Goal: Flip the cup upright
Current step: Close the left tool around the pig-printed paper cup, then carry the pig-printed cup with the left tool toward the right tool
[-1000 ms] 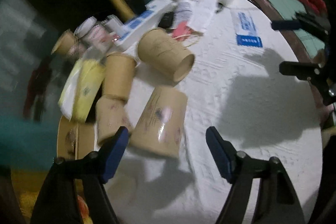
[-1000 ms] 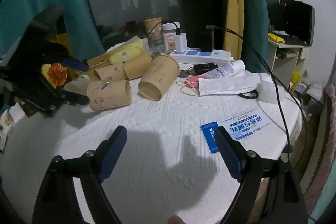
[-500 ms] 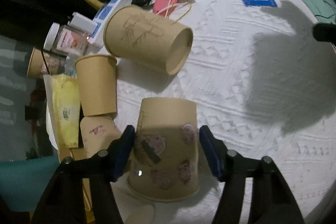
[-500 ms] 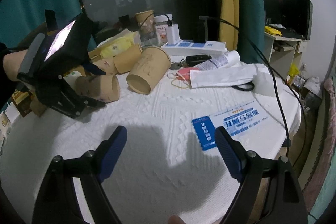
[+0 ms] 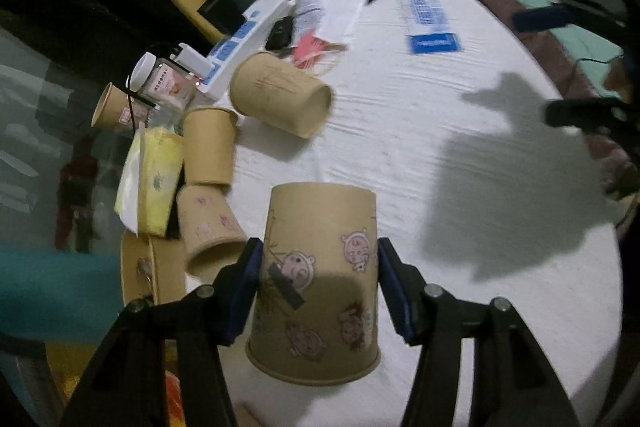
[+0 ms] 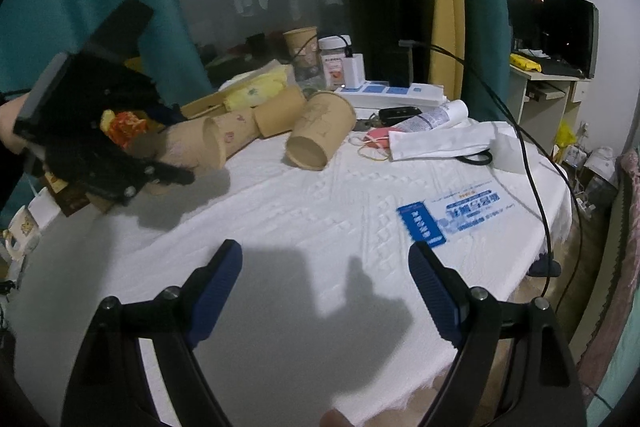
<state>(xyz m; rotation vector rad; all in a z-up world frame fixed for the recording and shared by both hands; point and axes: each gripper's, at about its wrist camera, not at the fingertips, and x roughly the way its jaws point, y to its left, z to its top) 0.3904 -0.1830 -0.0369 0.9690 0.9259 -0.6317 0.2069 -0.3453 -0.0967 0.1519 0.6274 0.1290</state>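
A brown paper cup printed with cartoon figures (image 5: 320, 219) sits between the fingers of my left gripper (image 5: 319, 255). The jaws have just closed, and both blue pads press on its sides. Its wide mouth faces the camera and its base points away, over the white tablecloth (image 5: 400, 131). In the right wrist view this left gripper (image 6: 120, 171) is at the far left with the cup (image 6: 176, 151) blurred in it. My right gripper (image 6: 324, 251) stands open over bare cloth, holding nothing.
Three more brown cups lie on their sides: a large one (image 5: 280, 95), a plain one (image 5: 208, 151) and a printed one (image 5: 208, 227). Behind them are a yellow tissue pack (image 5: 152, 179), a jar (image 5: 160, 83), a power strip (image 5: 248, 27) and a leaflet (image 5: 428, 27). A black cable (image 6: 532, 187) crosses the right edge.
The left gripper came down over the printed cup, closed on its sides and carried it a little away from the pile. The right gripper stayed open and shifted slightly.
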